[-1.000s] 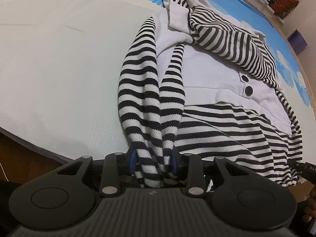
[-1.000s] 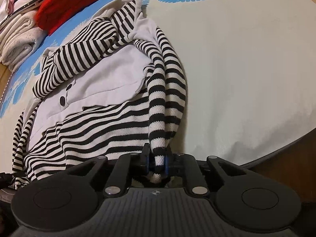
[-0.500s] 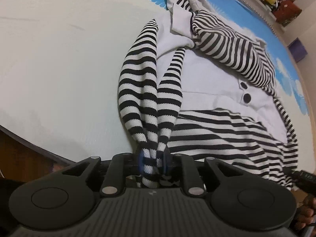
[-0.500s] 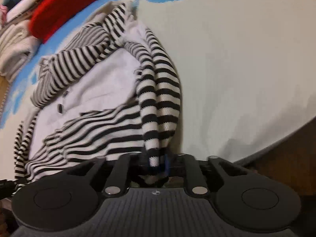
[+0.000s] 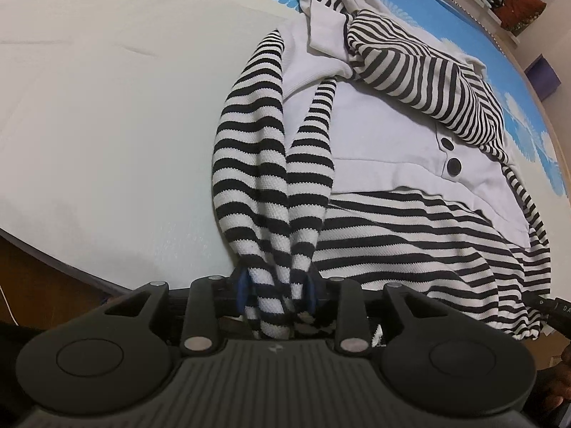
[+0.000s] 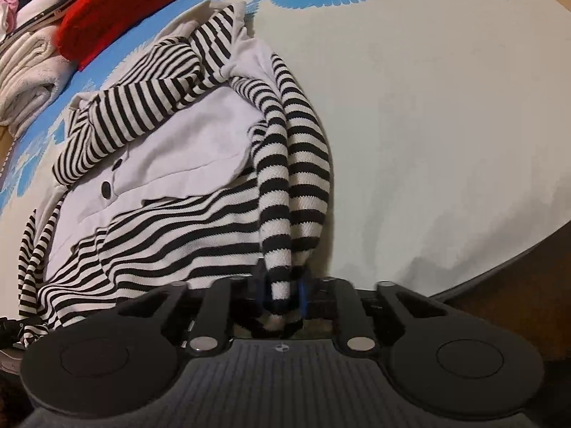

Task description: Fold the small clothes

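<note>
Pale bedding (image 5: 107, 114) with a blue leaf print along its far edge carries the striped sweater (image 5: 410, 221), which lies spread out with a white front panel and dark buttons, its hood rumpled toward the far side. Folding looks barely begun: the body is still flat and full width, and only the cuffs are lifted near the bed's front edge. The left gripper (image 5: 276, 290) has just been widening its jaws, yet they stand either side of a bunched sleeve end (image 5: 271, 178) and seem to press it. The right gripper (image 6: 283, 290) has just been narrowing and pinches the other sleeve (image 6: 292, 178) tightly. Both sleeves presumably need laying across the chest, then the body doubling over. A red knit (image 6: 117, 3) and stacked white towels (image 6: 25, 71) sit beyond the sweater, well apart, so nothing blocks the fold.
</note>
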A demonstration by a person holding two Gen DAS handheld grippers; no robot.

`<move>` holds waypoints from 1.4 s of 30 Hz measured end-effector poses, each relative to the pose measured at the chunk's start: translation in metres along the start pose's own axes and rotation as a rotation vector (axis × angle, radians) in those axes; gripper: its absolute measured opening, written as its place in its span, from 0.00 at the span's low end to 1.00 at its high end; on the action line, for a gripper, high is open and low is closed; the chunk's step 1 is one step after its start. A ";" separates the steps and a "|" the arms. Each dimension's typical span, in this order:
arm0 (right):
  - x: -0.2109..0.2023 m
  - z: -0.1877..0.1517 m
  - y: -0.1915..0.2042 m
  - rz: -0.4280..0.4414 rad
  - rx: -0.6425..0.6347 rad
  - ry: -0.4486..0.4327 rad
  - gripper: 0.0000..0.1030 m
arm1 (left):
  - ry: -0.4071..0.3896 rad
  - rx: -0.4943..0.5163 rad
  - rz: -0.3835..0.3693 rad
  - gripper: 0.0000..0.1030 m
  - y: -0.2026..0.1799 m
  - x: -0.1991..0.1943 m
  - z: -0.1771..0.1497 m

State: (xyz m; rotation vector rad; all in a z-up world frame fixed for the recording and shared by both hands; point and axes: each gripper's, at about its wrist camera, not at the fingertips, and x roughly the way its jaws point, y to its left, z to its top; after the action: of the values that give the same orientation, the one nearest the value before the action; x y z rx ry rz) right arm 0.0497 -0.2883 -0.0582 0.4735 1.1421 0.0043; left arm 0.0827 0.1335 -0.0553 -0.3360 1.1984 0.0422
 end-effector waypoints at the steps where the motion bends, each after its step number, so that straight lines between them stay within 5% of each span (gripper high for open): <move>1: -0.001 0.000 0.000 0.002 -0.003 -0.005 0.11 | 0.000 0.000 0.000 0.33 0.000 0.000 0.000; 8: 0.001 0.001 -0.001 0.004 0.004 -0.001 0.11 | -0.001 0.020 0.005 0.30 0.000 0.001 -0.002; 10: 0.000 0.001 0.001 0.002 -0.008 -0.008 0.08 | -0.007 0.039 0.000 0.16 -0.002 0.000 -0.003; 16: -0.022 0.004 0.002 0.056 0.004 -0.111 0.06 | -0.060 0.109 -0.034 0.11 -0.013 -0.015 -0.002; 26: -0.109 0.021 -0.007 0.243 0.090 -0.283 0.06 | -0.224 0.173 -0.170 0.10 -0.021 -0.126 0.013; 33: -0.202 -0.020 -0.024 0.377 0.144 -0.365 0.05 | -0.182 0.228 -0.291 0.11 -0.003 -0.201 -0.023; 37: -0.201 -0.028 -0.031 0.349 0.185 -0.319 0.05 | -0.091 0.199 -0.298 0.11 0.002 -0.183 -0.018; 42: -0.140 0.029 -0.020 0.289 0.193 -0.218 0.05 | -0.034 0.085 -0.311 0.11 -0.001 -0.107 0.069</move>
State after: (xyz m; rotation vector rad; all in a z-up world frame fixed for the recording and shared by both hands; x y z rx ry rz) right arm 0.0109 -0.3508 0.0660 0.7886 0.8563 0.0925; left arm 0.1059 0.1674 0.0652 -0.4419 1.0998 -0.2714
